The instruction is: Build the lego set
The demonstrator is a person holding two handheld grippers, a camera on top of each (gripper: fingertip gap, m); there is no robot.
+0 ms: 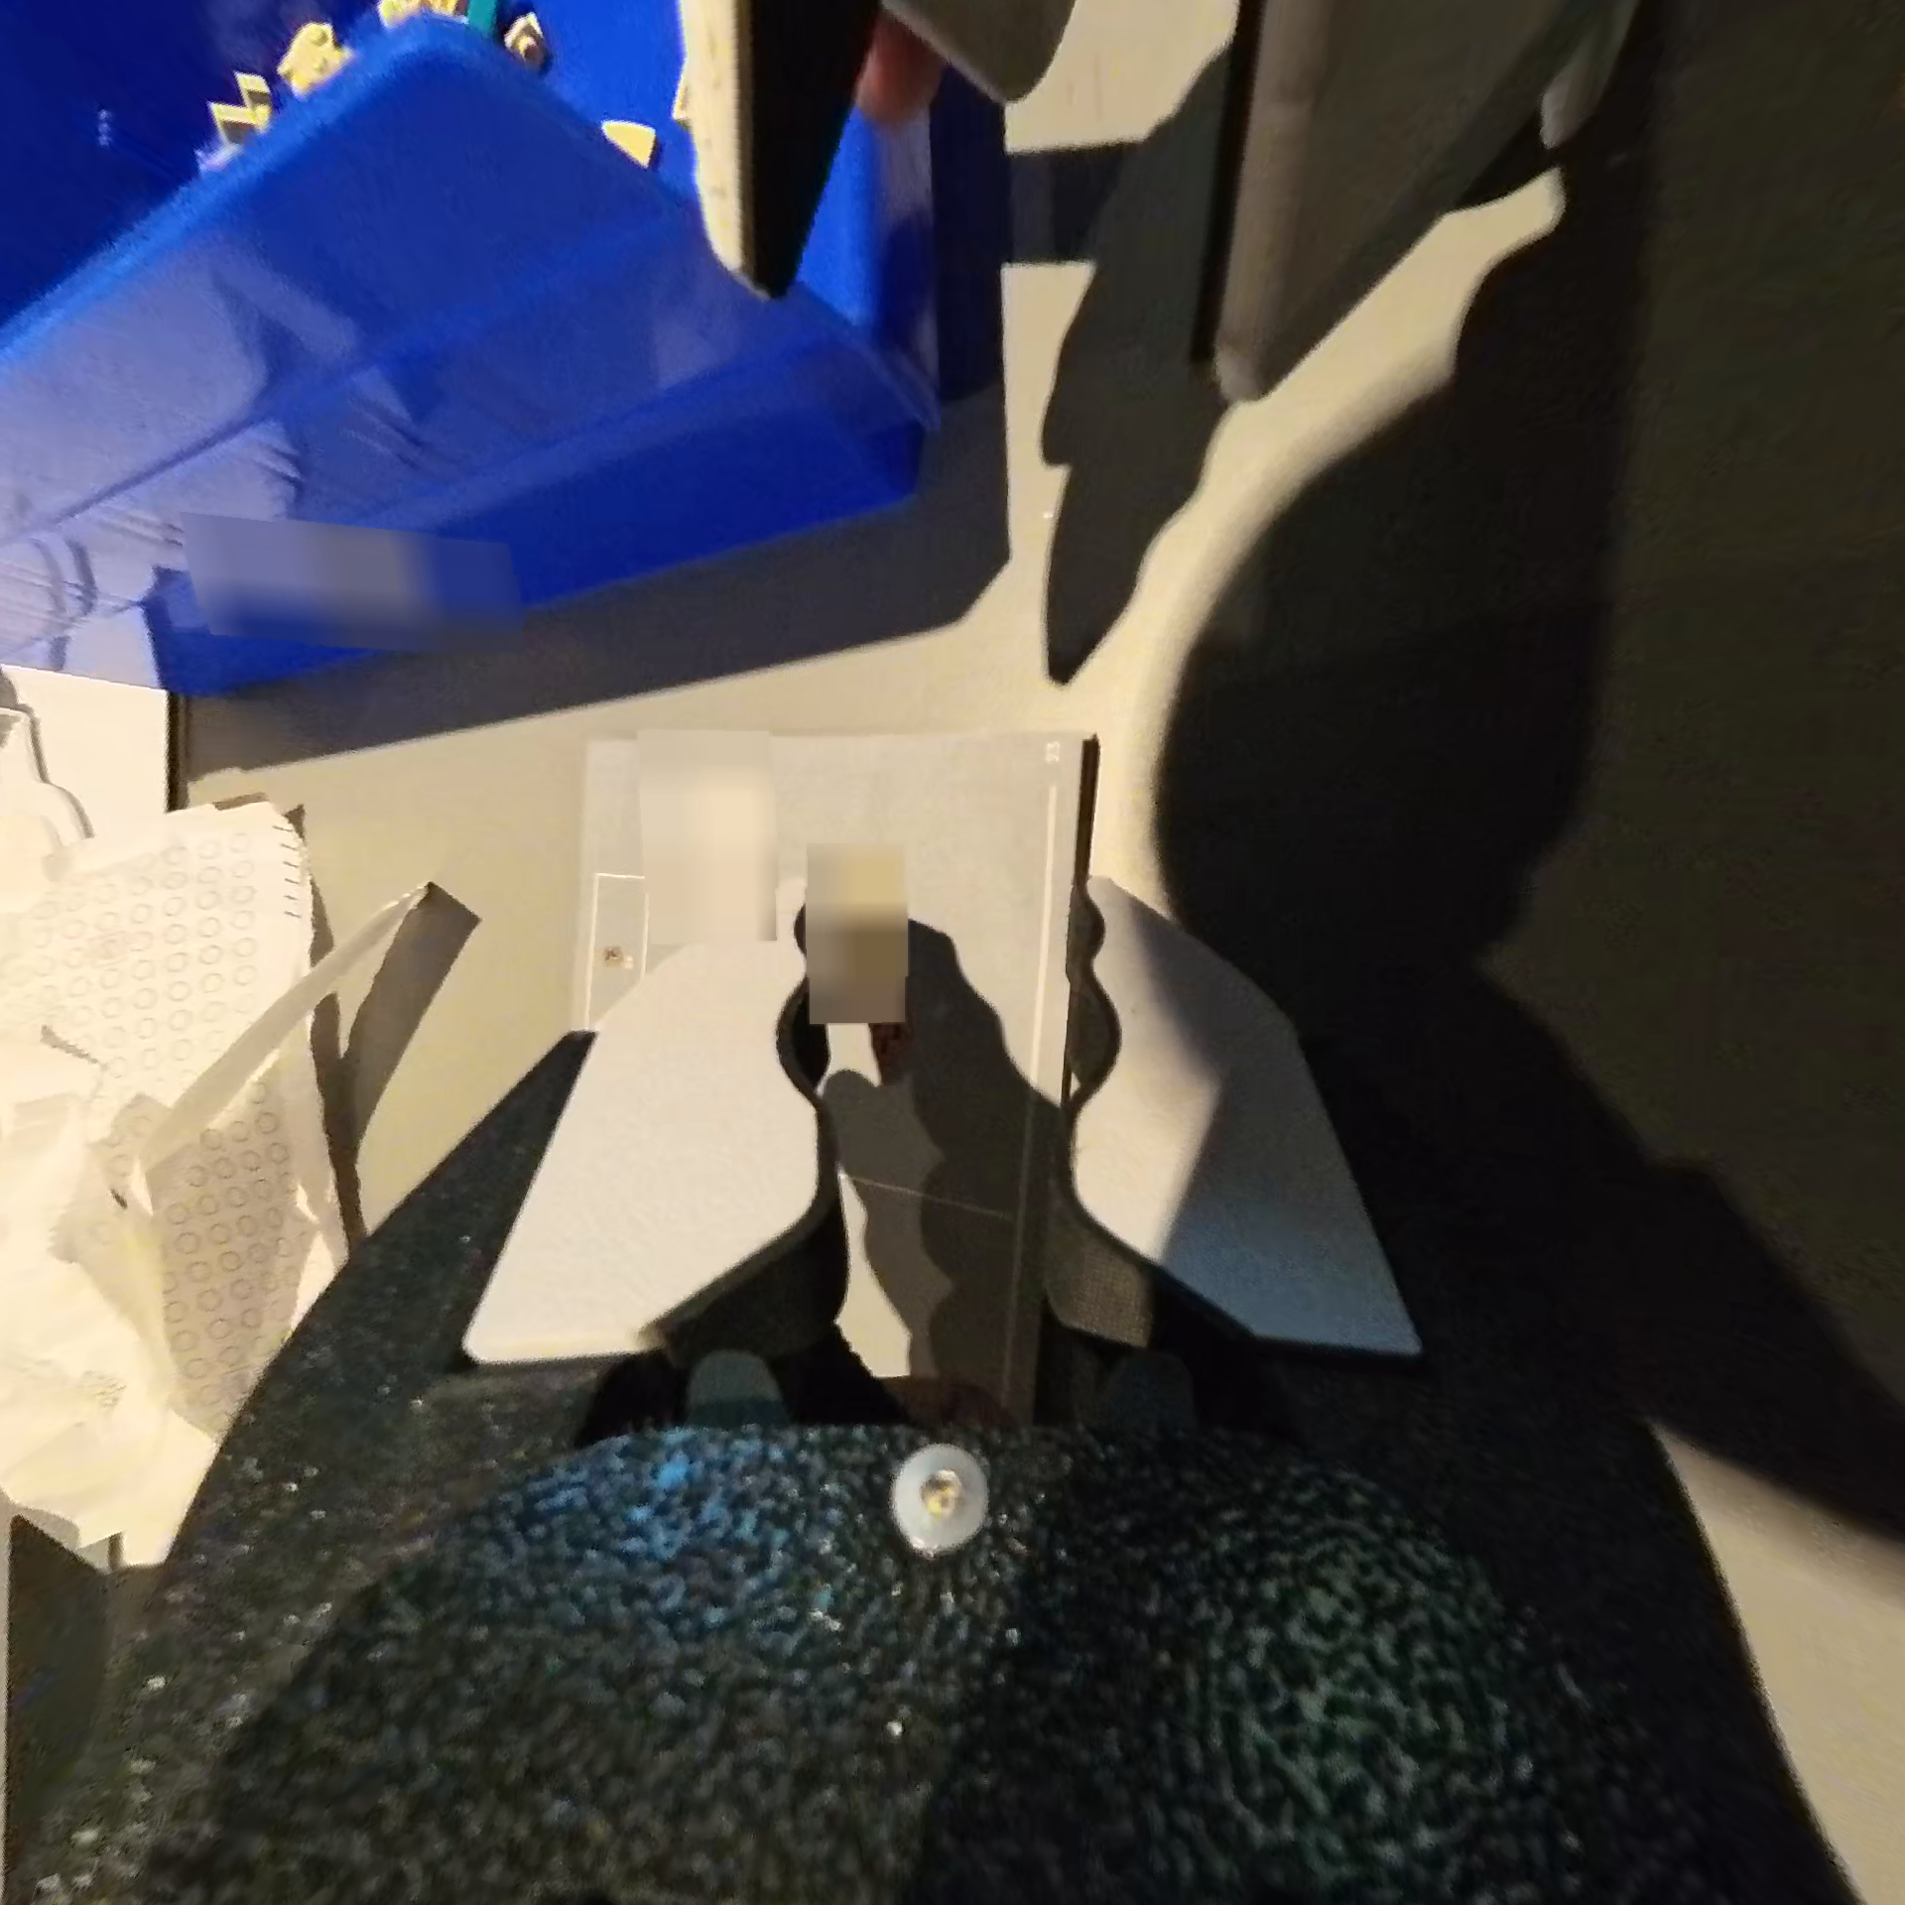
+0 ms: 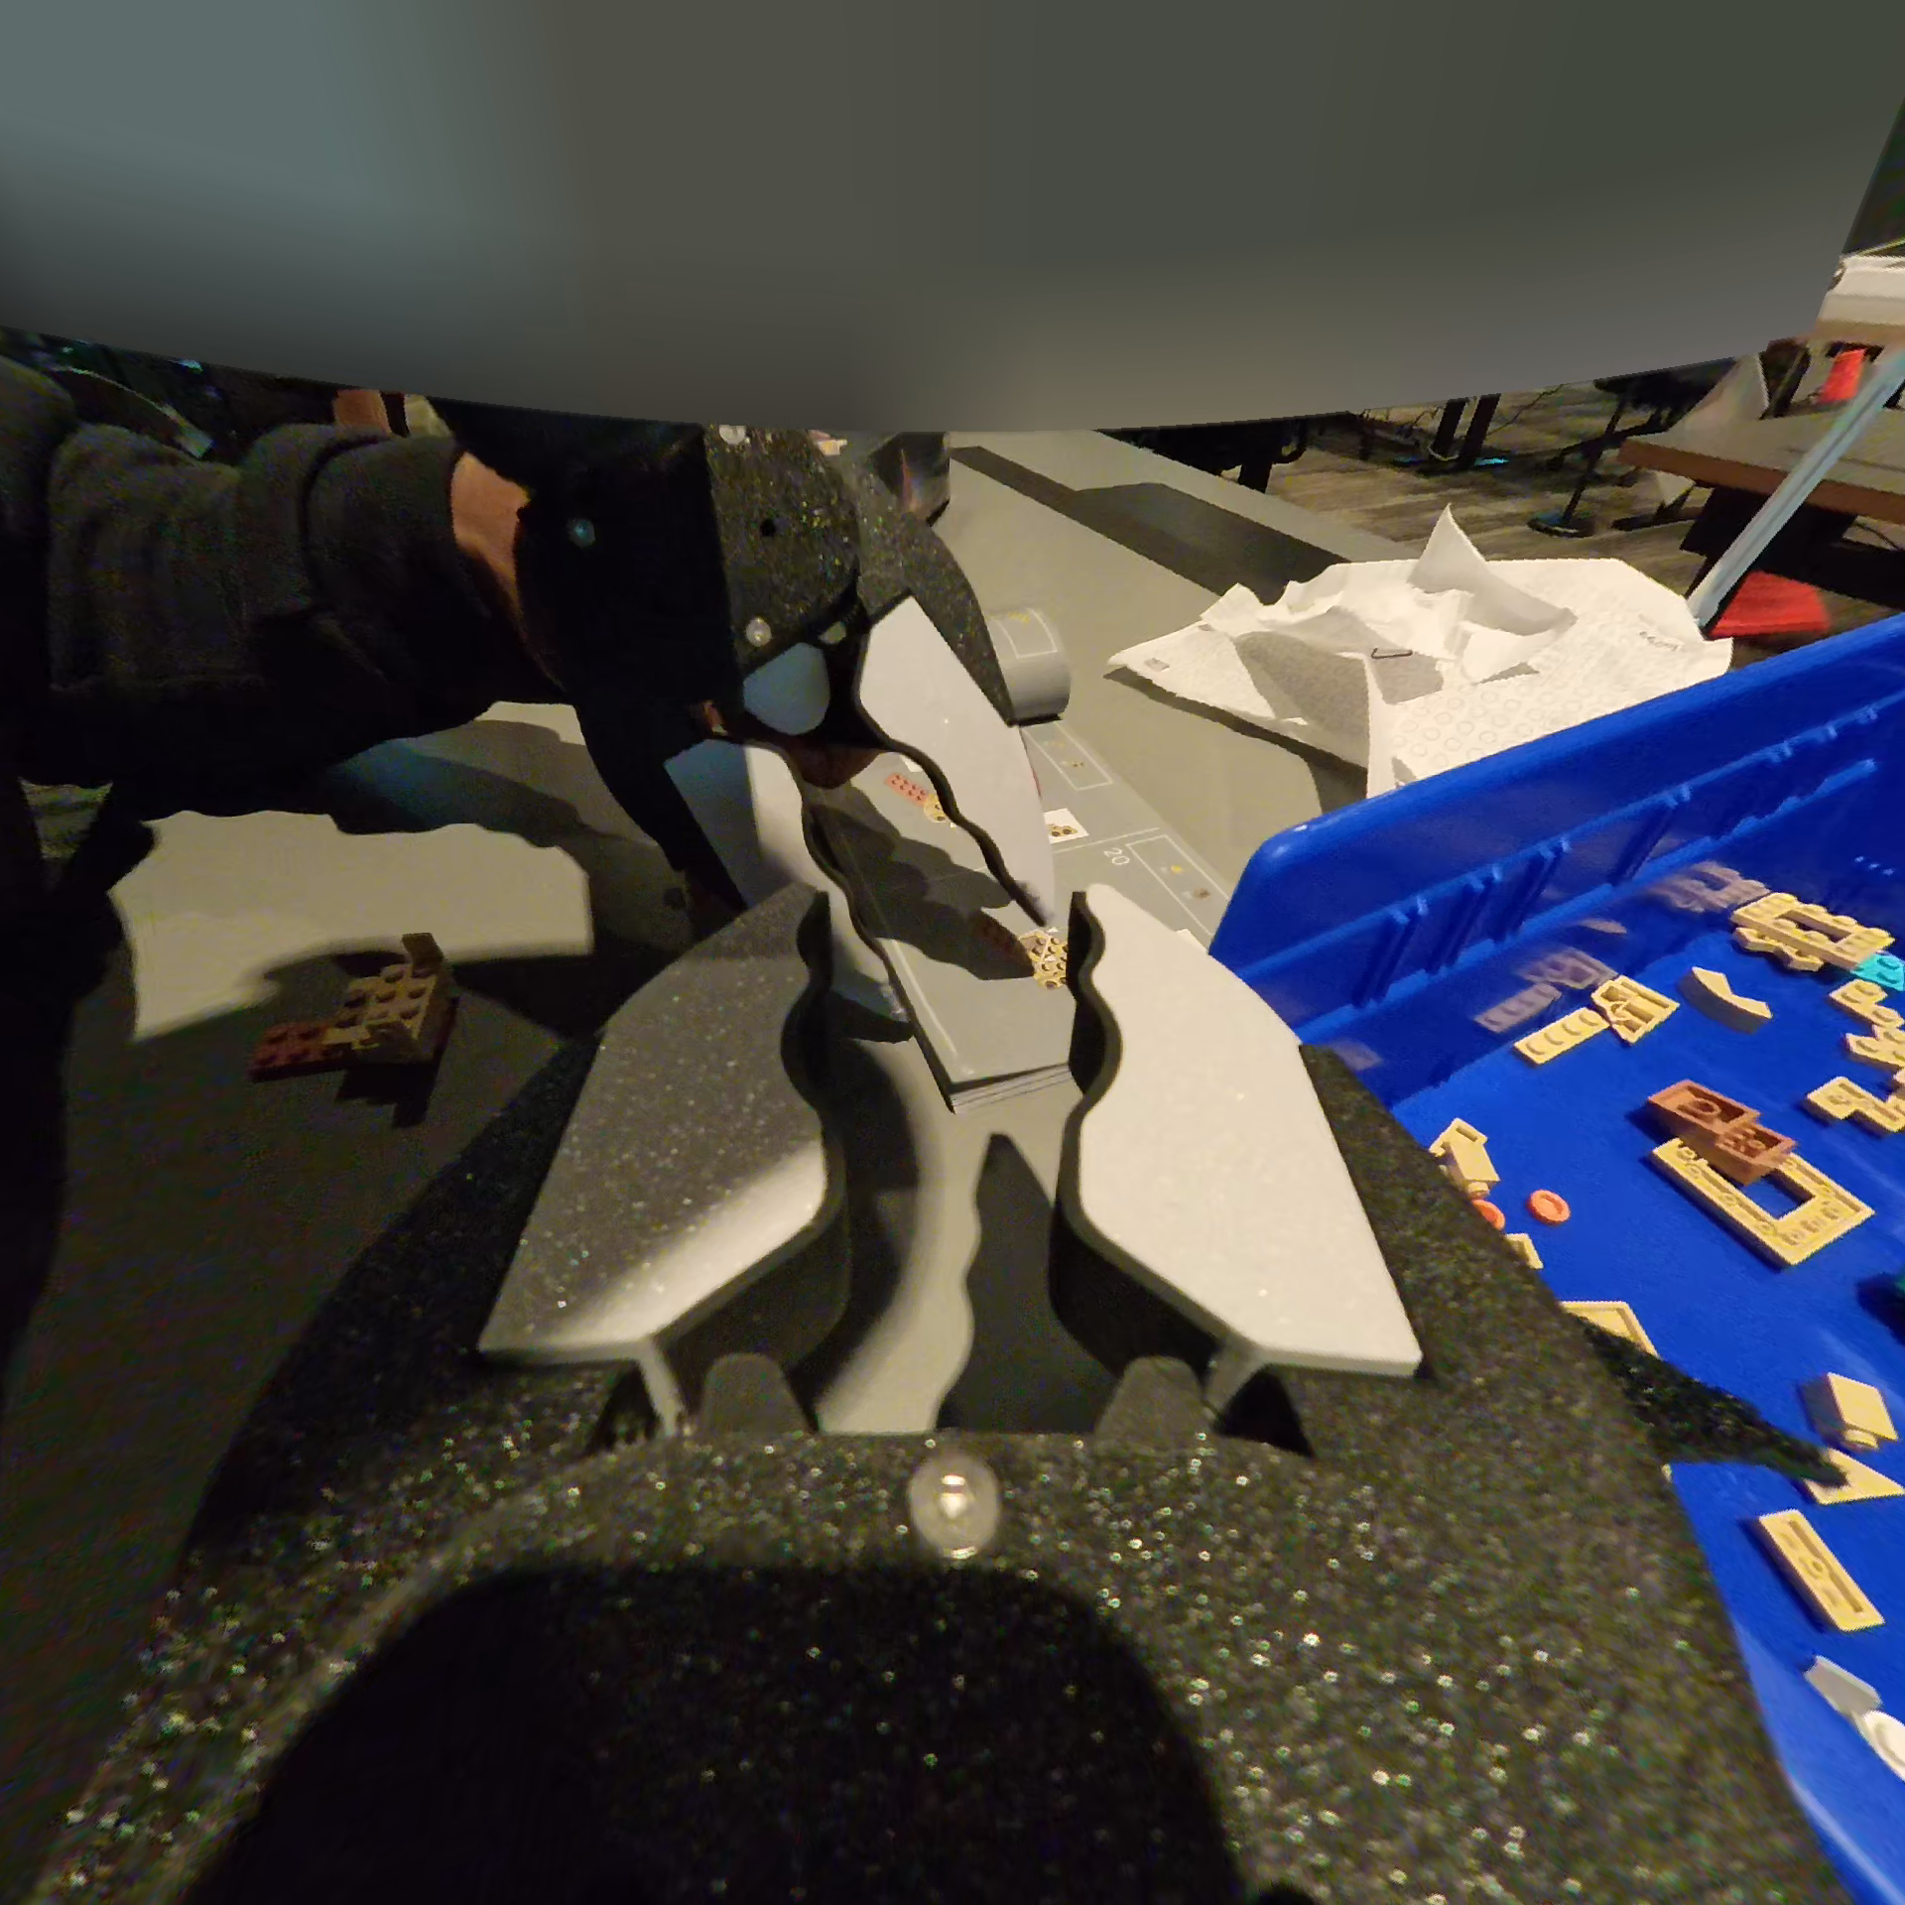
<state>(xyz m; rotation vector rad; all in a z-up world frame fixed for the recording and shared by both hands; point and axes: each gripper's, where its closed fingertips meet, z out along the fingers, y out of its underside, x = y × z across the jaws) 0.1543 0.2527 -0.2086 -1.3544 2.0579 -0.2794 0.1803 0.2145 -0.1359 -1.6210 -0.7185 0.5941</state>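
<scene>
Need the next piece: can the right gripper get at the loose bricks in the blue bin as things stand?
Probably yes. The right gripper is open and empty, the blue bin sits just to its right with an open top, and the tan frame piece lies uncovered.

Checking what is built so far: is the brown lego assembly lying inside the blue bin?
No, the brown lego assembly lies on the grey table, left of the right gripper, apart from the blue bin.

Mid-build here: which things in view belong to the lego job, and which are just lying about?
Job:
blue plastic bin of loose tan lego pieces
open instruction booklet
brown part-built lego assembly

Lying about:
crumpled white paper bags
</scene>
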